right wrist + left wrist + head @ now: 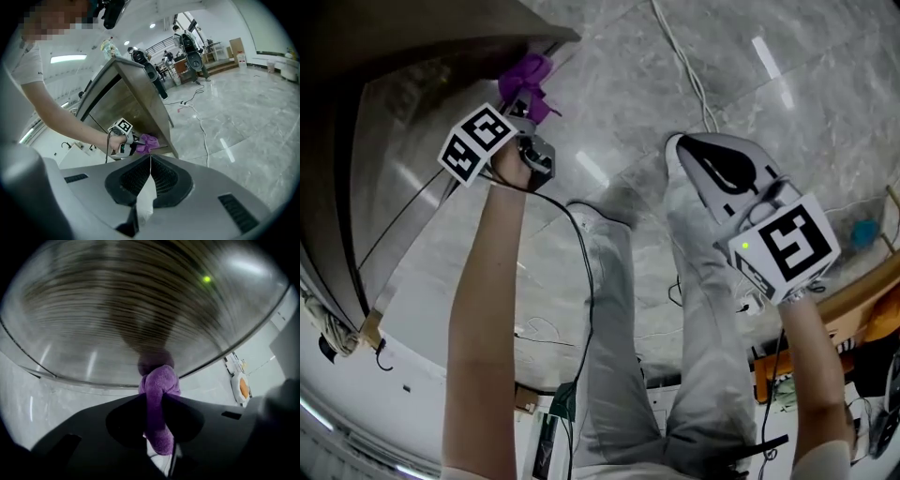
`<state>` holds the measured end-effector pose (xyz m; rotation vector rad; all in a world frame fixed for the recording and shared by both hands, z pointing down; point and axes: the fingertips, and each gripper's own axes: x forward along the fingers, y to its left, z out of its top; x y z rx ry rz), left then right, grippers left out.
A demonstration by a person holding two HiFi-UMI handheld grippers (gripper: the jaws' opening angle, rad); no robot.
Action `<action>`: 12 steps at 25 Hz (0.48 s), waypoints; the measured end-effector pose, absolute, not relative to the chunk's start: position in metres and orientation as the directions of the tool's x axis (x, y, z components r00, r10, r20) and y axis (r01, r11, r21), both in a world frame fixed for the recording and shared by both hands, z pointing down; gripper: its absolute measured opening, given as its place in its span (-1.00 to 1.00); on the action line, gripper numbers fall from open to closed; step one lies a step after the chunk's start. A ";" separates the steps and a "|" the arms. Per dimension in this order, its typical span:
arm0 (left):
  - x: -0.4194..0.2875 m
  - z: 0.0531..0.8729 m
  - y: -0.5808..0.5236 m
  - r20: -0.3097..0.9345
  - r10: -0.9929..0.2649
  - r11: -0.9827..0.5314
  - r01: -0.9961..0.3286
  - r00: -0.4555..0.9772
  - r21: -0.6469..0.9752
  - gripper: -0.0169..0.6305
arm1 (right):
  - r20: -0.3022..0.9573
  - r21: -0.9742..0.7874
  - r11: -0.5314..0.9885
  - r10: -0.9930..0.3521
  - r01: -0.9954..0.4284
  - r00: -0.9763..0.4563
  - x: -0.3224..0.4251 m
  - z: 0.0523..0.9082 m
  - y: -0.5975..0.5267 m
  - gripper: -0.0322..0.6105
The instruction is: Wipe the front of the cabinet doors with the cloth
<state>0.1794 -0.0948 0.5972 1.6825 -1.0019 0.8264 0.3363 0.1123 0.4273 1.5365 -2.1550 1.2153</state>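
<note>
Left gripper [153,401] fingers clamp the cloth [160,383] against the cabinet door [140,310] for wiping; right gripper [150,164] fingers sit closed together, empty, idle.

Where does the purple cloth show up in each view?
Head view: purple cloth upper left, at the edge of the cabinet.
Left gripper view: centre, pinched in the left claw.
Right gripper view: just below and left of centre.
Shared landmark: the cabinet, right next to the cloth in all three.
</note>
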 end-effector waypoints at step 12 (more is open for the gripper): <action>-0.030 0.590 -0.114 0.923 -0.305 -0.056 -0.972 0.234 0.228 -0.68 | 0.566 -0.517 0.218 -0.639 -0.827 -0.522 0.210 0.415 0.081 -0.81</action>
